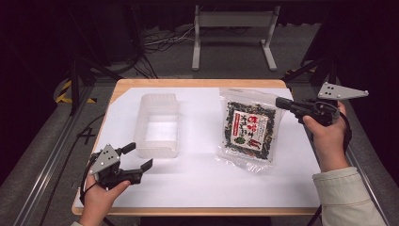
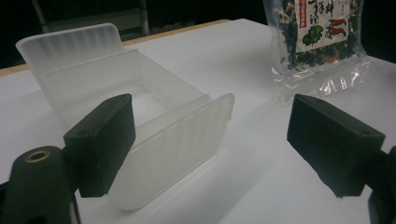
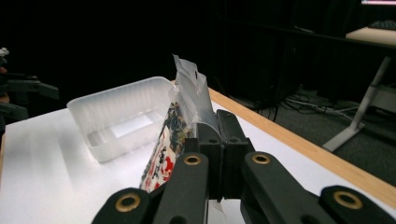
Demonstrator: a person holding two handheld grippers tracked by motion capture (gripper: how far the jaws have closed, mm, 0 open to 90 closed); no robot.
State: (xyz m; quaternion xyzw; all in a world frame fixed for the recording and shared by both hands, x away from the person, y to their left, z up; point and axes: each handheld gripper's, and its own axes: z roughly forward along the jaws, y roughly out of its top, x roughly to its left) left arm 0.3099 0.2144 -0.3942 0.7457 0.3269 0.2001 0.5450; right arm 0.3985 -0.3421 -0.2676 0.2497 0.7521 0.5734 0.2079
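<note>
Clear plastic snack packet (image 1: 248,129) is pinched at its edge by the right gripper (image 1: 284,103); the left gripper (image 1: 136,157) gapes wide just before the translucent plastic container (image 1: 157,123).

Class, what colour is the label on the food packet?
The packet has a white label with red and black lettering, clearest in the high view.

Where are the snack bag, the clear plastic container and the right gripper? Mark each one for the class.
snack bag (image 1: 248,128), high view, on its printed label.
clear plastic container (image 1: 157,149), high view, on its near wall.
right gripper (image 3: 219,122), right gripper view, where its jaws pinch the bag's edge.
</note>
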